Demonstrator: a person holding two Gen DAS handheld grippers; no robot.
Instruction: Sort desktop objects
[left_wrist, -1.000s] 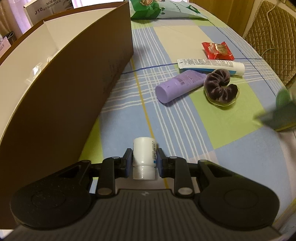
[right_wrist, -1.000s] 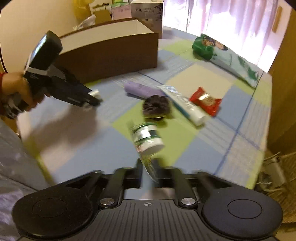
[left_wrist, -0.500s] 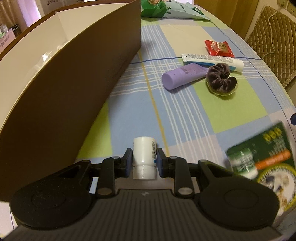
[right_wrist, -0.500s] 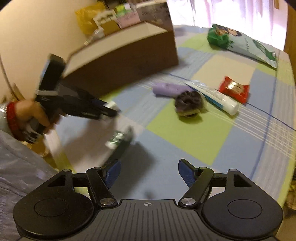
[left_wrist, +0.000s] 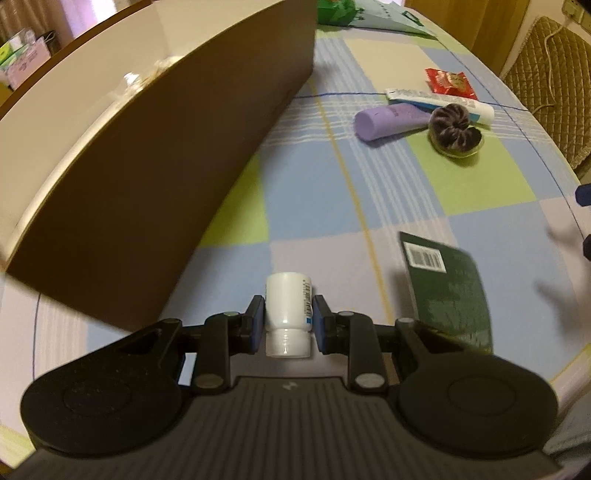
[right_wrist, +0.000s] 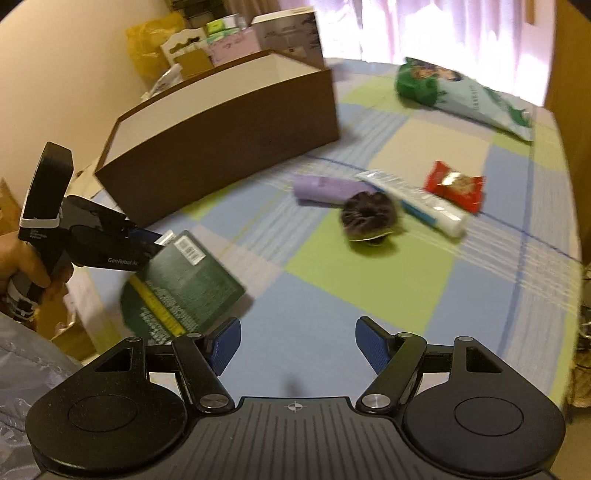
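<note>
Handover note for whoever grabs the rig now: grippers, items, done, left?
Left gripper: shut on small white plastic bottle, near the brown cardboard box.
Right gripper: open, empty.
On the checked tablecloth: dark green packet, purple tube, dark scrunchie, white tube, red snack packet.
Done: bottle picked.
Left: box it, then the rest.

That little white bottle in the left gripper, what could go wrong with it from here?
1. The bottle is pinched only at its sides by the left gripper; it might slip out before reaching the box.
2. The box wall stands tall right beside it, so the bottle could knock against the wall.
3. The green packet lies close under that gripper and may get nudged toward the table edge.
</note>
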